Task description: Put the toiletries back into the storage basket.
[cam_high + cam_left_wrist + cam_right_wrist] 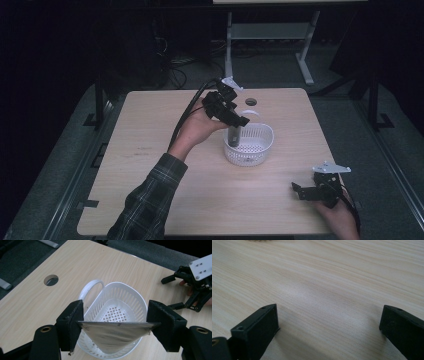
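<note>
A pale wood-grain tabletop (150, 165) carried the work, with a round cable hole (251, 102) near its far edge and dark floor and white desk legs beyond it. Near the middle stood a white perforated basket (260, 150) with a loop handle (90, 286) on its far side; nothing else lay on the surface around it, and nothing stood between the basket and either hand. The left gripper (235, 122), held by a hand in a plaid sleeve (150, 200), hung over the basket's left rim, its jaws clamped on a grey, silvery pouch (113, 333) that was stretched flat between the two pads. The pouch hung down from the jaws, its lower end narrowing towards the basket's inside; whether it touched the basket's floor could not be told. The right gripper (320, 192) rested low at the near right corner of the tabletop, well apart from the basket, its jaws standing wide apart with bare wood between them. The high view showed the pouch as a dark upright strip at the rim, while the left gripper view gave its taut top edge, its tapering shape and the holes in the basket's floor. The right gripper view gave bare wood grain close up.
</note>
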`<state>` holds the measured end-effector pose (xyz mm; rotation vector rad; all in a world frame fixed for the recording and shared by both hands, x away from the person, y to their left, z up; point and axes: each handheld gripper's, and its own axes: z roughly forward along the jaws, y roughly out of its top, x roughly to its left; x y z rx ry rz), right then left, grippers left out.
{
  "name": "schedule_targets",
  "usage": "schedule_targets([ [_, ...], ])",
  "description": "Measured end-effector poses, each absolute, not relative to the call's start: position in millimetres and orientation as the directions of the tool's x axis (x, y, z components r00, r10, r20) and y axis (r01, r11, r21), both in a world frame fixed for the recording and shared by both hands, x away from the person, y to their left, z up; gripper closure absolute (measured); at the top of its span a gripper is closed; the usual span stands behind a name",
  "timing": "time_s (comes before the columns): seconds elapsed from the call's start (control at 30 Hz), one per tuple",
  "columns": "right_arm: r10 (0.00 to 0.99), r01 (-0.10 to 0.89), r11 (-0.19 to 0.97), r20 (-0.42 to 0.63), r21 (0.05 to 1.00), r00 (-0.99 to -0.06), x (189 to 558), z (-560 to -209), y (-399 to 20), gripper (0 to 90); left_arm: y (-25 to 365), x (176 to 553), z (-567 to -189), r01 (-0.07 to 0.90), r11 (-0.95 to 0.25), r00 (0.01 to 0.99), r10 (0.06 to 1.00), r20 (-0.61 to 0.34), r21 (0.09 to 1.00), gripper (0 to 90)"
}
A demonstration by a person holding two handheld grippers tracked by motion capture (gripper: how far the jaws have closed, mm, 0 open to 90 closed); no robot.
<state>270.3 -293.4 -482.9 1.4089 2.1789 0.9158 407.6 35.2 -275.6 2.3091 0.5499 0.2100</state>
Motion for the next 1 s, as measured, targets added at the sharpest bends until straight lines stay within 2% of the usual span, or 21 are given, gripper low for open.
schedule_targets([
  [0.47, 0.907, 0.654, 0.284, 0.025, 0.701, -0.421, 270.4, -482.9, -293.5, 1.6, 29.4, 410.2, -293.2, 0.327, -0.661, 0.894, 0.448, 0.005, 0.676, 29.8],
  [1.0, 0.907, 0.654, 0.283, 0.027, 0.701, -0.421, 270.4, -482.9, -293.5, 1.6, 26.9, 413.9, -318.2, 0.360, -0.660, 0.887, 0.461, -0.023, 0.659, 29.8],
])
